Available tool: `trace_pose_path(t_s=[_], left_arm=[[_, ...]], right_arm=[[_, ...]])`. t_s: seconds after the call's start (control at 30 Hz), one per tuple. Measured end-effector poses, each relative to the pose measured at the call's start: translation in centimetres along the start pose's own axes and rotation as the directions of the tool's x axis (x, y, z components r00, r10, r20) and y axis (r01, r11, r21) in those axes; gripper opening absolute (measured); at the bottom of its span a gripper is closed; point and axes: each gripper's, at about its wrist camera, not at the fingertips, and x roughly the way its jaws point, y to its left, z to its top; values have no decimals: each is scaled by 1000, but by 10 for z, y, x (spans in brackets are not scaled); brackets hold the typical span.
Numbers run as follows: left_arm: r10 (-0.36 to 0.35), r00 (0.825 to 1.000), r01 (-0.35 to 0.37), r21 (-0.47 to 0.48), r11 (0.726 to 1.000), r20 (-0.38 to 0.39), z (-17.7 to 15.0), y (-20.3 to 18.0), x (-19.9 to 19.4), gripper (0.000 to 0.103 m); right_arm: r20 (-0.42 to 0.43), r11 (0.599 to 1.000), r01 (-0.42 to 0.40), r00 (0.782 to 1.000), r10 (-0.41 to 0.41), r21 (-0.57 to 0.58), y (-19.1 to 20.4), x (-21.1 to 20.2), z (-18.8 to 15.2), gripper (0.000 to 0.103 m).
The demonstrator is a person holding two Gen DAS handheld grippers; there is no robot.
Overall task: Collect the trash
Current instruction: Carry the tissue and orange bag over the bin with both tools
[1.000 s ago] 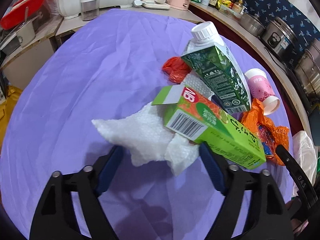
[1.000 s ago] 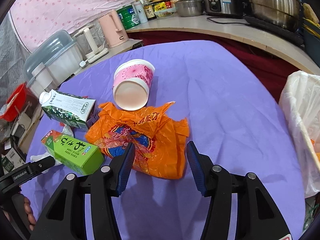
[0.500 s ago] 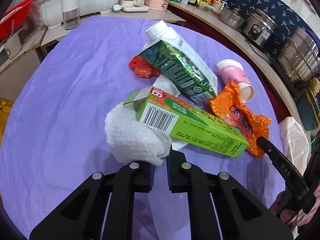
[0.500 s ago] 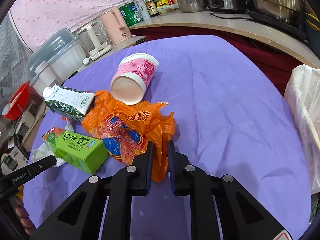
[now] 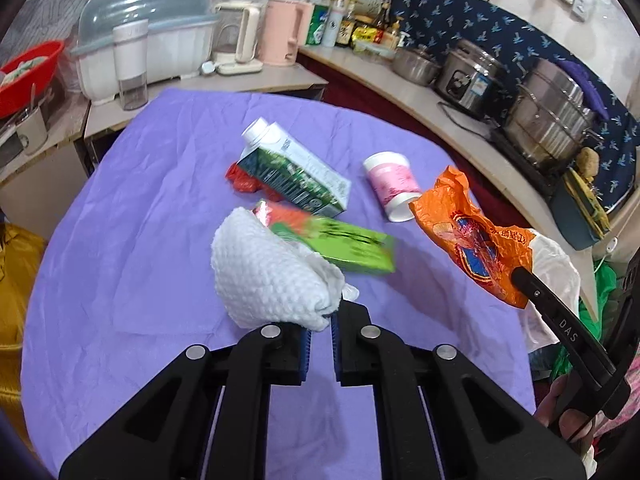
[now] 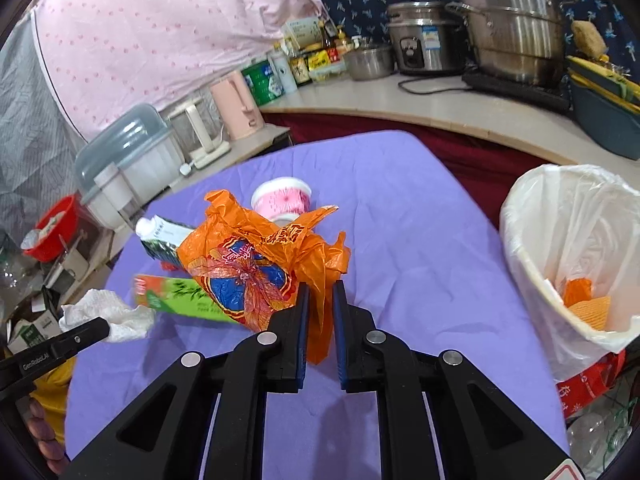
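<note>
My left gripper [image 5: 320, 322] is shut on a crumpled white paper towel [image 5: 268, 272], which hangs lifted above the purple tablecloth [image 5: 160, 184]. My right gripper [image 6: 319, 300] is shut on an orange plastic bag [image 6: 260, 264], also raised off the cloth; the same bag [image 5: 472, 240] shows at the right of the left wrist view. On the cloth lie a green box [image 5: 352, 246], a green-and-white carton [image 5: 296, 176], a pink cup [image 5: 390, 182] on its side and a red wrapper [image 5: 240, 178].
A white-lined trash bin [image 6: 572, 256] with orange scraps inside stands off the table's right edge. Pots and a rice cooker [image 6: 424, 46] sit on the counter behind. A kettle [image 5: 284, 32] and a dish rack [image 5: 152, 40] stand at the far side.
Both grippers closed, the left on the paper towel and the right on the orange bag, and both lifted their loads up off the cloth.
</note>
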Motion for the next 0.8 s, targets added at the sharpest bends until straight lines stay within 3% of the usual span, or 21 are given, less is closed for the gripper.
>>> trace_pose_path(t_s=[0.27,0.8], left_arm=[[-60,997,56,71,996,55,0,-44,-33,8],[-172,983,152,242,958,63,-9,-142,-53,8]], right_arm=[[88,1000,4,996,-5,15,-12,-52,8,11],[195,994,52,978,-70,93,-69,-117,13,11]])
